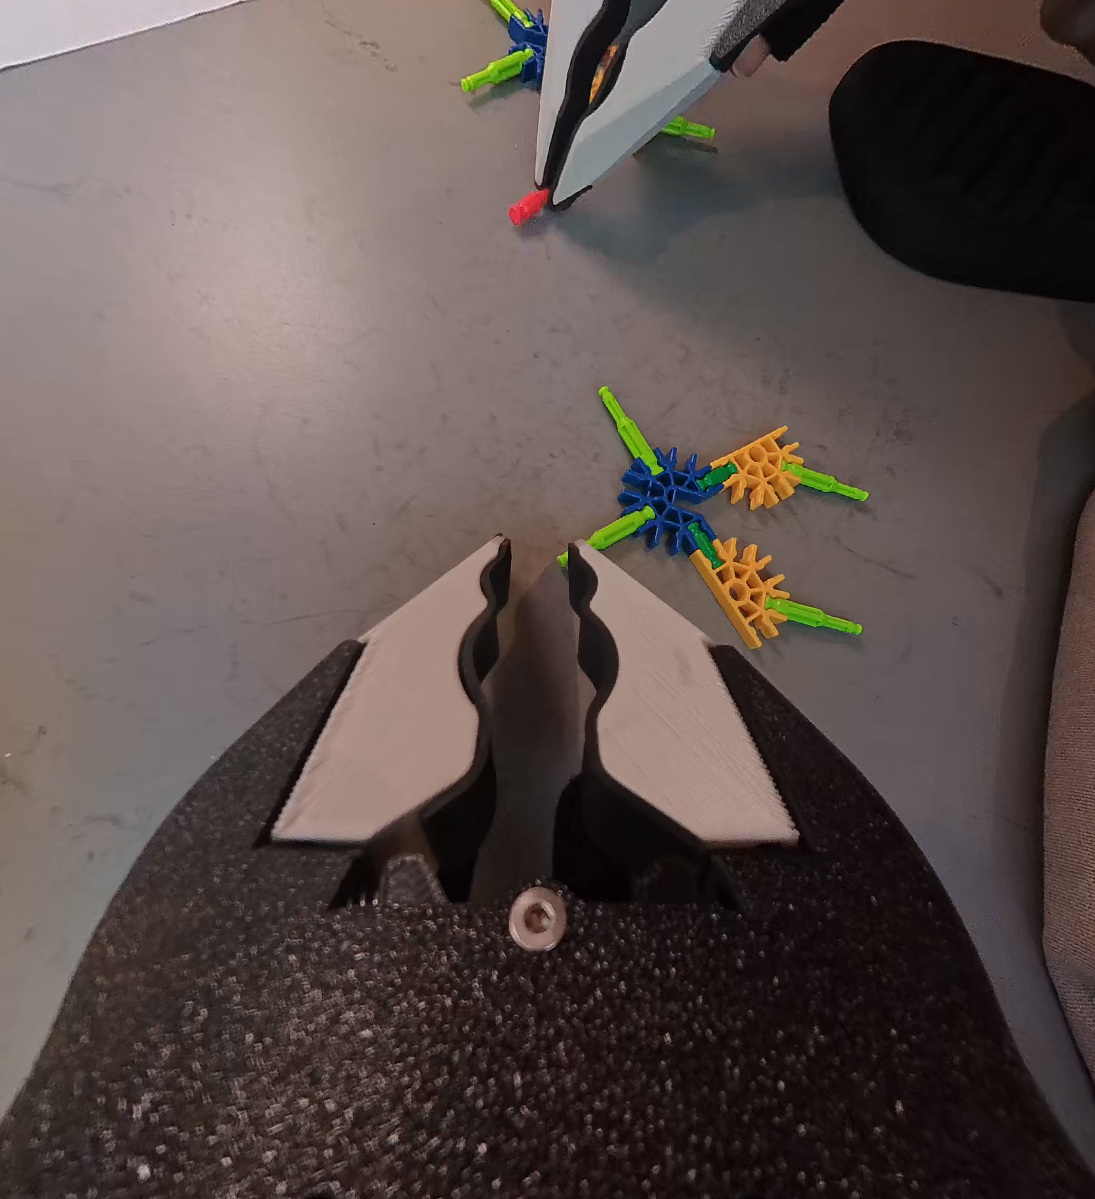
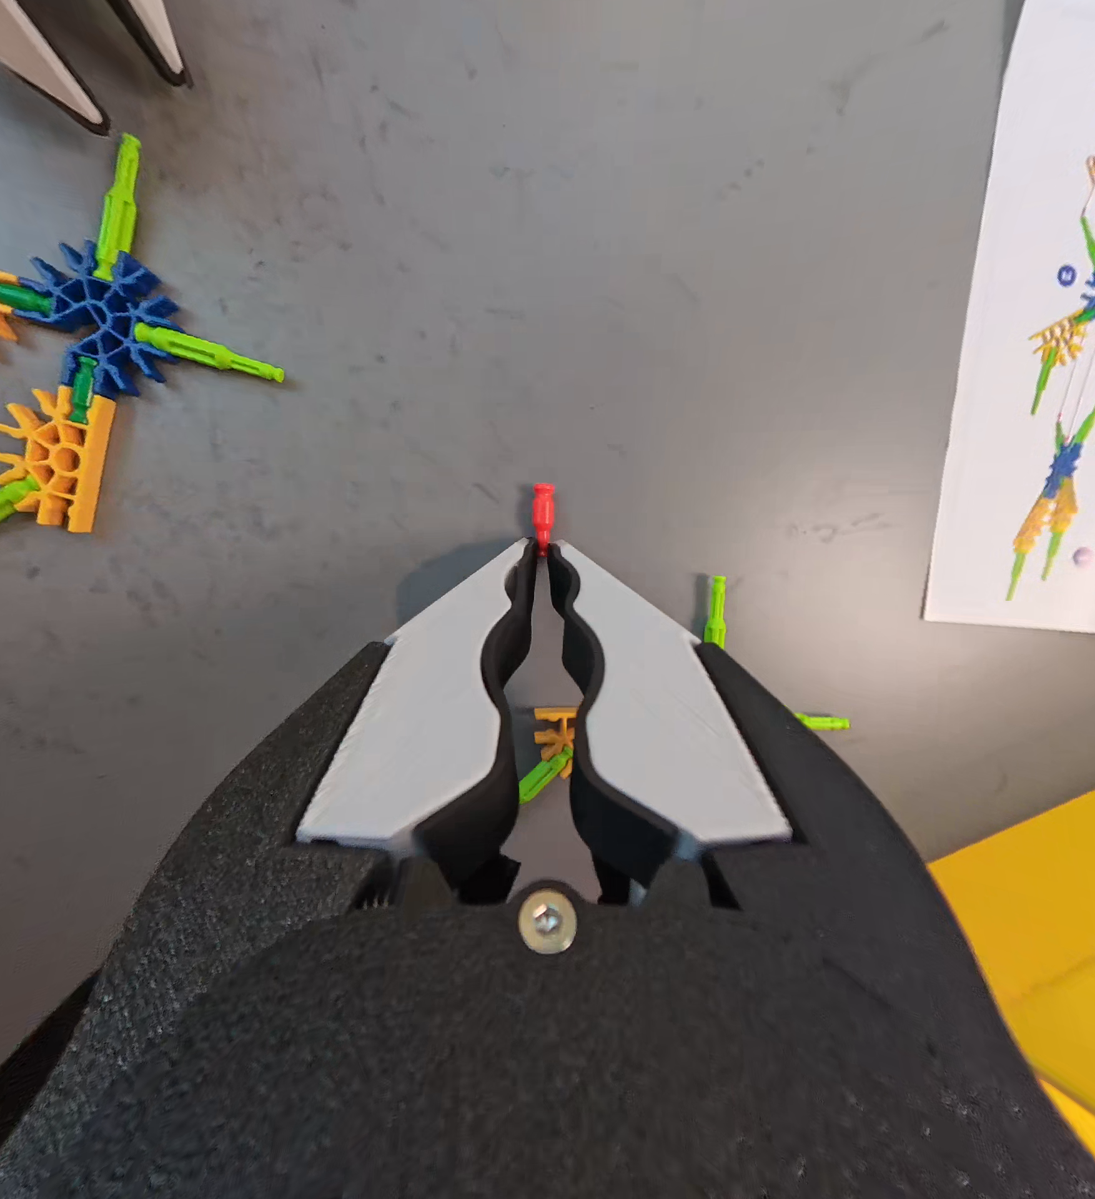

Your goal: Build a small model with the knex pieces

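Observation:
My right gripper (image 2: 541, 550) is shut on a short red rod (image 2: 542, 512), pinching its near end at the fingertips so the rest sticks out ahead over the grey table (image 2: 531, 259). The left wrist view shows the same grip (image 1: 548, 198) with the red rod (image 1: 527, 207) poking from the tips. My left gripper (image 1: 538, 551) is open and empty, low over the table. Its right fingertip (image 1: 577, 558) stands next to a green rod end of a flat assembly of a blue hub (image 1: 668, 499), two orange connectors and green rods, which also shows in the right wrist view (image 2: 103, 318).
A second blue, orange and green assembly lies under my right gripper (image 2: 557, 739), also seen behind it (image 1: 525, 52). A white printed sheet with coloured diagrams (image 2: 1051, 324) lies at the right. A yellow box (image 2: 1051, 941) is at lower right. A person's dark sleeve (image 1: 986, 162) lies on the table. Tip to tip, the grippers are about 15 cm apart. The blue hub (image 1: 668, 499) is about 4 cm from my left fingertips. The right camera catches it too, in the right wrist view (image 2: 106, 314).

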Demonstrator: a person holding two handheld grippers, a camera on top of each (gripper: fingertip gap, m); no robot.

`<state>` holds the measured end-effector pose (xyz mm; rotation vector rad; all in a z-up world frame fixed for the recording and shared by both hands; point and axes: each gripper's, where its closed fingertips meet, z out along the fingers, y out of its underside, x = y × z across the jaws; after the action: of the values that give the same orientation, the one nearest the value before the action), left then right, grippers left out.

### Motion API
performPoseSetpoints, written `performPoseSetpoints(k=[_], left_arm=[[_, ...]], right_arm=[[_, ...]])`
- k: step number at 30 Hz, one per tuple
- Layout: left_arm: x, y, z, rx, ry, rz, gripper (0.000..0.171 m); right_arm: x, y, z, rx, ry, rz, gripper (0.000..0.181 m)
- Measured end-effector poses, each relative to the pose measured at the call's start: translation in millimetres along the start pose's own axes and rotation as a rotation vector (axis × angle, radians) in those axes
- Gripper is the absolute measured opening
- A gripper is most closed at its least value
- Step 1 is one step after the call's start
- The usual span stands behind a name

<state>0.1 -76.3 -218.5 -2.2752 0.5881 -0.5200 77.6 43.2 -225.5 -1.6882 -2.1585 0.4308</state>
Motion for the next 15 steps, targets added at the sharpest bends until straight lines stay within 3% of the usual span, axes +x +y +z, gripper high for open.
performPoseSetpoints(k=[8, 15], left_arm=[[16.3, -22.1, -4.7, 0.125, 0.083, -0.019, 0.021], [30.5, -21.9, -0.2, 0.106, 0.080, 0.075, 0.019]], right_arm=[[-61.3, -56.0, -12.1, 0.157, -0.150, -0.521, 0.001], [-96.7, -87.0, -9.4, 0.196, -0.222, -0.679, 0.001]])
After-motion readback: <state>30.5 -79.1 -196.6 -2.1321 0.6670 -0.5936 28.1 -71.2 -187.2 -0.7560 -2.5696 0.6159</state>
